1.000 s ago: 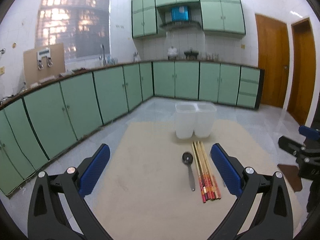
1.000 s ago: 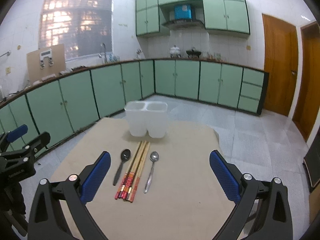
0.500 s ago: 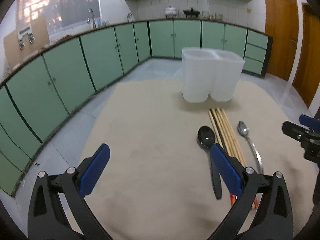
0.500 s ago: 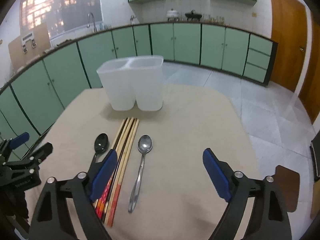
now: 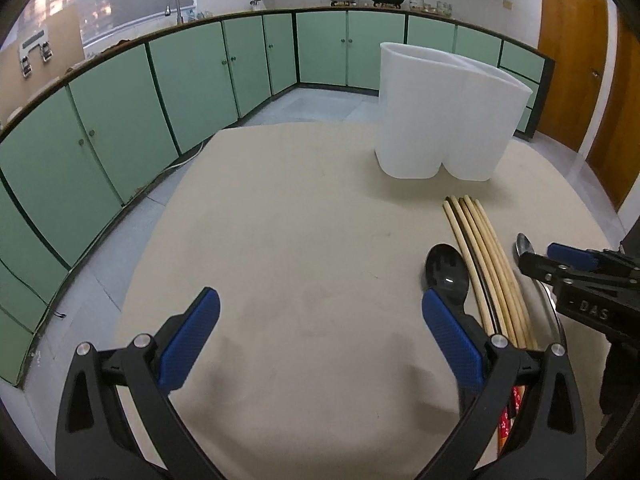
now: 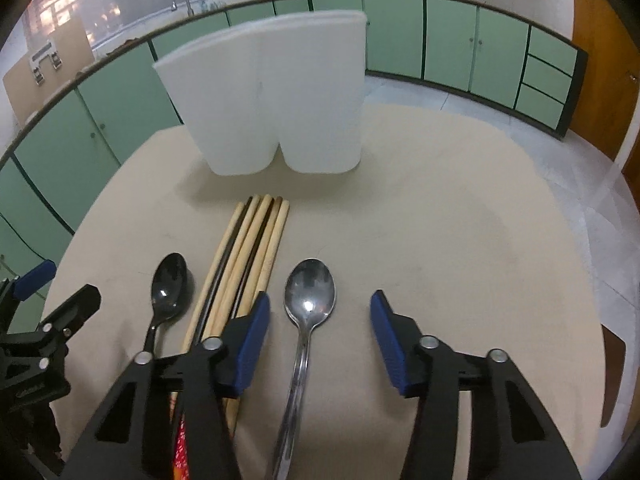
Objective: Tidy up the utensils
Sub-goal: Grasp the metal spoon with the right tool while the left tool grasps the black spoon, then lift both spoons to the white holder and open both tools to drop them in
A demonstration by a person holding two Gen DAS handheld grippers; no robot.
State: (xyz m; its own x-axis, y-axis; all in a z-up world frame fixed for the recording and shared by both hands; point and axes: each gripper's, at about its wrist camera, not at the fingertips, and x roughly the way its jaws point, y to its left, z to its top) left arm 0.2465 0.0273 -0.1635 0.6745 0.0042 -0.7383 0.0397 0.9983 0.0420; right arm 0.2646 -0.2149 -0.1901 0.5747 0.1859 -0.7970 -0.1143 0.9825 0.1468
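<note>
A white two-compartment holder (image 6: 276, 100) stands upright at the far side of the beige table (image 6: 440, 240); it also shows in the left wrist view (image 5: 444, 116). In front of it lie a black spoon (image 6: 168, 292), several wooden chopsticks (image 6: 248, 264) and a metal spoon (image 6: 308, 308). My right gripper (image 6: 320, 336) is open and low over the table, its pads on either side of the metal spoon's neck. My left gripper (image 5: 320, 336) is open and empty, left of the black spoon (image 5: 446, 272) and the chopsticks (image 5: 488, 264).
Green floor cabinets (image 5: 120, 120) curve around behind the table. Wooden doors (image 5: 572, 52) stand at the right. The table's left edge (image 5: 160, 224) drops to a grey tiled floor. The right gripper's body (image 5: 592, 292) shows at the right of the left wrist view.
Both grippers have dropped low and moved forward toward the utensils. The right gripper has narrowed and now straddles the metal spoon. The utensils and holder have not moved.
</note>
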